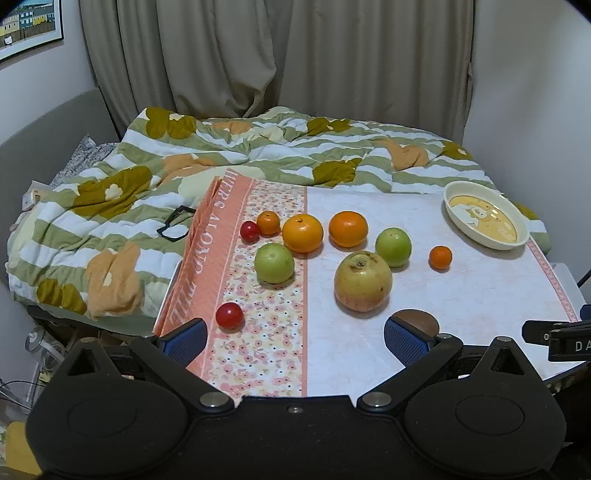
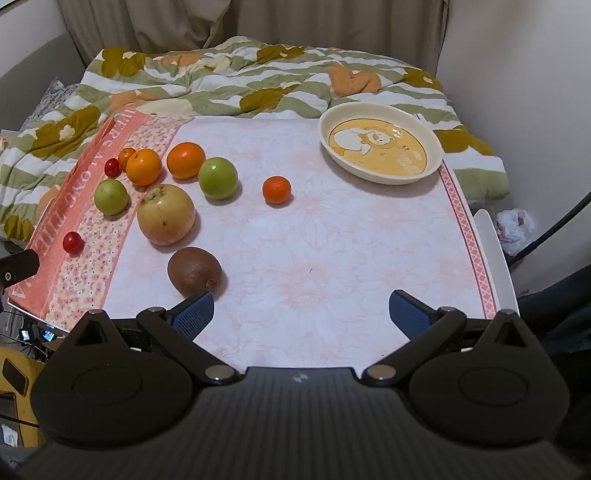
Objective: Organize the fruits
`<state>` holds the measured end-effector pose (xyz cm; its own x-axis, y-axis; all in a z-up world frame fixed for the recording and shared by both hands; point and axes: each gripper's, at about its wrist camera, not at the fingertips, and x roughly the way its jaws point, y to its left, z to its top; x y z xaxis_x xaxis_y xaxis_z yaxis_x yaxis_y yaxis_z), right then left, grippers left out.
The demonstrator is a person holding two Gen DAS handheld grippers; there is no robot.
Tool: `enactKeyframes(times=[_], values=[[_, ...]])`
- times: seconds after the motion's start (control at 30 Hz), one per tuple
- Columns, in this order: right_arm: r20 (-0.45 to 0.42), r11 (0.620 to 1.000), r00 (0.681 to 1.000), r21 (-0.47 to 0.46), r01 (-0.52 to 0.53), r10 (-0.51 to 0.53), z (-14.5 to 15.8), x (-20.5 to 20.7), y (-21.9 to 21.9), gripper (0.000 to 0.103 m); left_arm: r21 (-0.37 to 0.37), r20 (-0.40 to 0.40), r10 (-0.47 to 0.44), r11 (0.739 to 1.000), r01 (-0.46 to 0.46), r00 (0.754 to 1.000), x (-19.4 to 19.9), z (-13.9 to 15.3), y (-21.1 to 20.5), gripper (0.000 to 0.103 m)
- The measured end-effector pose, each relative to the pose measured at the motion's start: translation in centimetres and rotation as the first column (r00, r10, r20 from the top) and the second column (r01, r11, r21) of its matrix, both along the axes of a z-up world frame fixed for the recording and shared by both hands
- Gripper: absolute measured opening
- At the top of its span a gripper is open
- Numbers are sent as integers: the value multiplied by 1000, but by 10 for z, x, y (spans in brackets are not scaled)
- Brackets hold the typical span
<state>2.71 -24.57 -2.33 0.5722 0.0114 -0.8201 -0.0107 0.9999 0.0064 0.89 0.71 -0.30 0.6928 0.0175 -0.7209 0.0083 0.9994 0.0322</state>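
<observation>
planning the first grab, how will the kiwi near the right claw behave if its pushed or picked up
The kiwi is egg-shaped and lies on its side on the flat tablecloth, so a push would probably make it wobble or roll unevenly. Its dull, fuzzy-looking skin should grip the pads fairly well. It may bruise if squeezed hard.

kiwi (image 1: 417, 320) half hidden behind left tongs pad, picture (image 1: 27, 27) cut off
</observation>
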Motion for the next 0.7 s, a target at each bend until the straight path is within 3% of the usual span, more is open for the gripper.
enactKeyframes(times=[0.7], values=[[-13,1000,1000,13,4,-4,-6,5,0,103,7,-2,3,1000,-3,1000,2,1,1,103]])
